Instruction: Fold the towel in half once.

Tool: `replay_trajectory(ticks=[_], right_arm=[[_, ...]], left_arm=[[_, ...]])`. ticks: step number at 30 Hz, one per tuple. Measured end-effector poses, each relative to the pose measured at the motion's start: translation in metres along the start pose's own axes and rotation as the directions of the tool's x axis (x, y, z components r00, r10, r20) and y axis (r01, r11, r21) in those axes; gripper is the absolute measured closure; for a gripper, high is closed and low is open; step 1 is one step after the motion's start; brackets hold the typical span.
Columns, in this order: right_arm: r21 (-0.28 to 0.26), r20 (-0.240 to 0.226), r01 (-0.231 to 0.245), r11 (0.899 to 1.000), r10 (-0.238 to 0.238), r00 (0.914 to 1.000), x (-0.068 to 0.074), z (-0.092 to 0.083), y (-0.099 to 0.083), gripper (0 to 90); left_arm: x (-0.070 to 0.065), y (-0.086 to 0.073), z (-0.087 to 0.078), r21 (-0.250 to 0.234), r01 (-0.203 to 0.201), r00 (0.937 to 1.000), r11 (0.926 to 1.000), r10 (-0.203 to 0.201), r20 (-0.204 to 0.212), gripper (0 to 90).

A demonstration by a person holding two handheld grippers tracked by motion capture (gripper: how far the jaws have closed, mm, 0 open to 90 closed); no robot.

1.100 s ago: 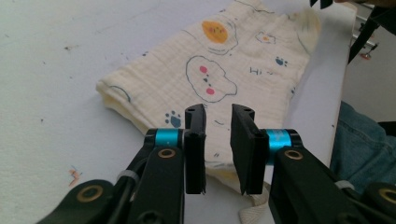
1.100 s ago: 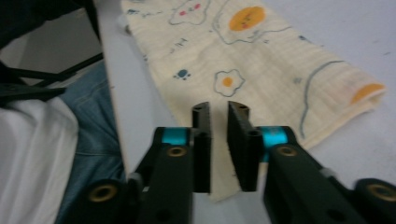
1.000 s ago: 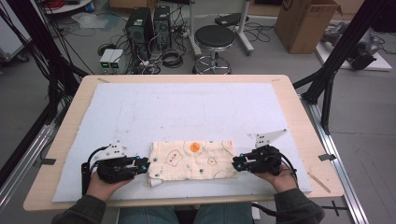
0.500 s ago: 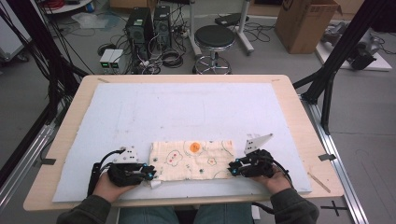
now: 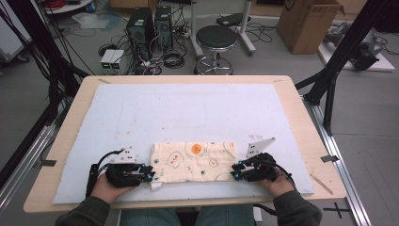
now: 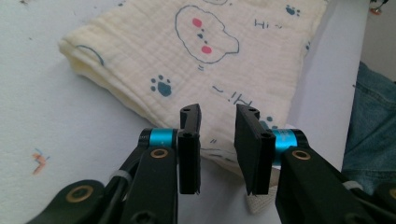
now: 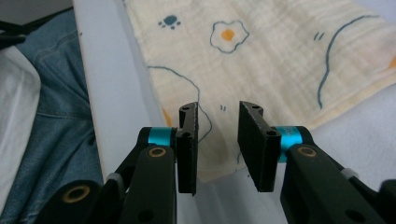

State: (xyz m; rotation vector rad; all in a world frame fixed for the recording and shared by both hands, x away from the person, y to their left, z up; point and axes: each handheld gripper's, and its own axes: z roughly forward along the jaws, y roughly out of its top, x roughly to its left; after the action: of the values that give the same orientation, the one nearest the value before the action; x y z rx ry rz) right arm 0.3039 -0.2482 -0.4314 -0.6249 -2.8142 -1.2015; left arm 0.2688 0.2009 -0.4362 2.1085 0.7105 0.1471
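Room: grey floor beyond the table, with a round black stool [image 5: 216, 36], two black computer towers [image 5: 150, 23] among tangled cables, and a brown cardboard box [image 5: 308, 21] at far right.
Surface: wooden table [image 5: 301, 108] covered by a pale blue-white mat [image 5: 188, 108], lightly speckled with small marks.
Cloth: a folded cream cloth [image 5: 194, 160] lies flat at the near middle of the mat, long side running left to right, printed with blue outlines, paw prints and fried-egg shapes, with an orange spot near its far edge.
Left gripper: the left gripper [image 6: 217, 140] sits at the cloth's near left corner; its jaws have just been opening and stand apart above the corner, with a gap between them and nothing pressed by the pads.
Right gripper: the right gripper [image 7: 218, 140] sits at the cloth's near right corner; its jaws have likewise just been opening and stand apart over the edge, gripping nothing.
Hands: a person's hands hold both grippers from the near edge; denim-clad legs show below the table.
Hidden: the cloth's near corners are partly covered by the jaws; a small white tab under the left corner is too cut off to identify.
Writing: small blue letters reading "Hi" repeat on the cloth in the left gripper view.
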Motion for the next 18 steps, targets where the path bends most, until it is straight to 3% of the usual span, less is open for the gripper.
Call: replay_trajectory(ticks=[18], right_arm=[[-0.099,0.009,-0.063,0.993,0.064,0.9979,-0.0078,-0.0052,0.0086,57.5]], left_arm=[[0.0074,0.0036,-0.0069,-0.073,0.020,0.9998,0.9971,-0.020,0.000,63.9]])
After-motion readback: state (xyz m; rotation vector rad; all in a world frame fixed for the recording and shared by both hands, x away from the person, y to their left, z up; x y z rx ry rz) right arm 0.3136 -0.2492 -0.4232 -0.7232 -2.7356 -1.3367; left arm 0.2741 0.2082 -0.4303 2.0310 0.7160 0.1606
